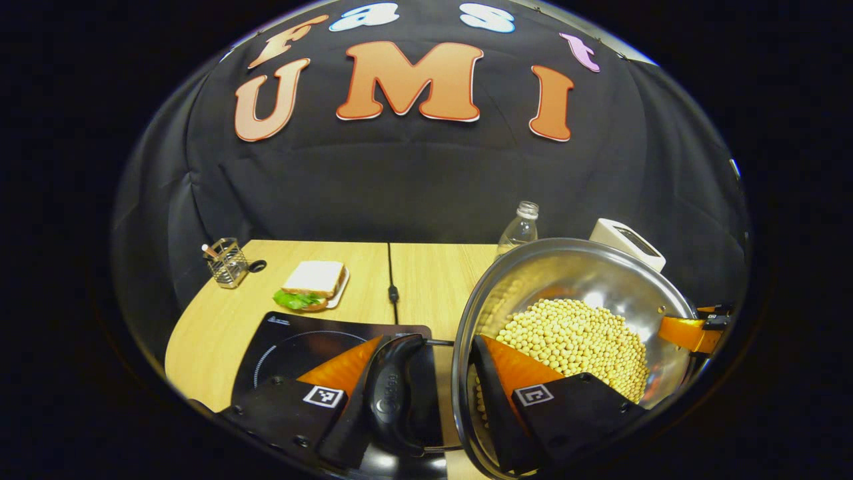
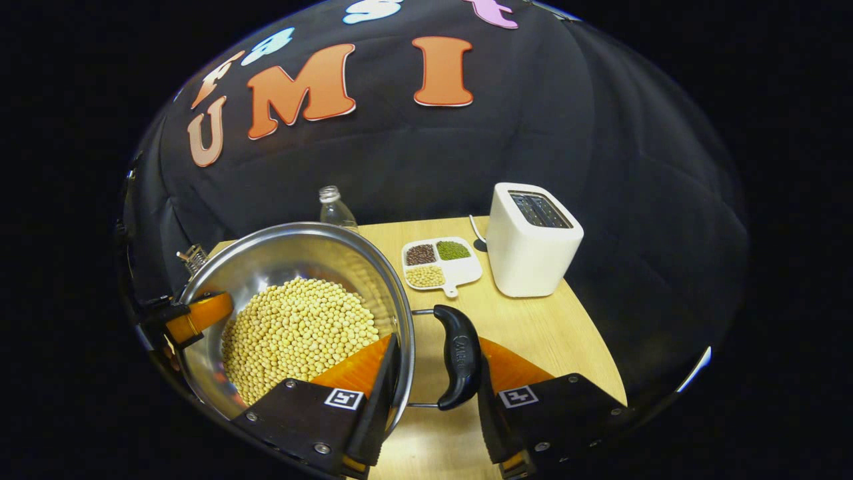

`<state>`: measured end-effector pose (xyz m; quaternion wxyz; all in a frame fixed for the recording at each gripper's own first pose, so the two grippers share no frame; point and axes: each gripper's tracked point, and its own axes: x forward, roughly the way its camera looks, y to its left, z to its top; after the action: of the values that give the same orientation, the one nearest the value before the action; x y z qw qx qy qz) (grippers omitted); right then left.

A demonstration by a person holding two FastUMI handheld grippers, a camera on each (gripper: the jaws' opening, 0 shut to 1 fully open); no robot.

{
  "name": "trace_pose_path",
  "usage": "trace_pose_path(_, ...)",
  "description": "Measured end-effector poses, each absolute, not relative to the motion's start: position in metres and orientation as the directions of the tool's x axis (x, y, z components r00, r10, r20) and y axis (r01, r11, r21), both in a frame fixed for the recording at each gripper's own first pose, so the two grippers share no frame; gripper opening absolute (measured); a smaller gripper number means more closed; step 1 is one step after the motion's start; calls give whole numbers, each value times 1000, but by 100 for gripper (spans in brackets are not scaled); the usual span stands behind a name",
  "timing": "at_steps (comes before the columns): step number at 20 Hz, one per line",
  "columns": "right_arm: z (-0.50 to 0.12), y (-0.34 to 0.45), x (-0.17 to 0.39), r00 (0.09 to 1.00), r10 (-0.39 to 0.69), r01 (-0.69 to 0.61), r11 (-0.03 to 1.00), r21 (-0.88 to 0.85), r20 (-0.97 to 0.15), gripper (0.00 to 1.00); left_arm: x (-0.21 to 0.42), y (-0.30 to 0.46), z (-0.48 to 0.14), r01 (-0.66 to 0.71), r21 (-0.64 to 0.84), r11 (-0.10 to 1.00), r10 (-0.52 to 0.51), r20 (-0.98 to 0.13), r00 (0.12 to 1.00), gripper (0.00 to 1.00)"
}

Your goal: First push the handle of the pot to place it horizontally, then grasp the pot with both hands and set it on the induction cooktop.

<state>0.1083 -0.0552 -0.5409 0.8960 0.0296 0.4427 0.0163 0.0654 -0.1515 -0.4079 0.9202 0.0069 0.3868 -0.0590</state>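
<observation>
A steel pot holding soybeans is held between both grippers, tilted in the left gripper view. My left gripper is shut across the pot's black left handle and rim, one finger inside the pot. Beneath it lies the black induction cooktop. My right gripper is shut the same way on the pot's other black handle, with one finger inside the rim over the soybeans. Each view shows the other gripper at the pot's far rim.
A sandwich on a plate and a wire holder stand behind the cooktop. A plastic bottle, a divided dish of beans and a white toaster sit on the wooden table. A black cable runs back.
</observation>
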Motion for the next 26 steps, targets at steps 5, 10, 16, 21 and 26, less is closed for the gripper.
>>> trace_pose_path(5,-552,-53,111,609,99,-33,994,100,-787,59,61,-118,-370,83,-2,997,-61,-696,716,78)
trace_pose_path(10,-563,-48,121,611,140,-74,990,120,-779,59,50,-95,-338,35,16,999,-14,-694,720,78)
trace_pose_path(16,-567,-54,126,603,189,-112,982,151,-775,54,39,-84,-303,-20,47,999,46,-686,726,78)
trace_pose_path(21,-564,-59,134,592,217,-136,976,169,-776,59,35,-82,-303,-53,62,997,81,-688,721,78)
trace_pose_path(26,-565,-60,138,581,236,-160,971,175,-779,59,33,-84,-304,-83,66,994,106,-696,710,78)
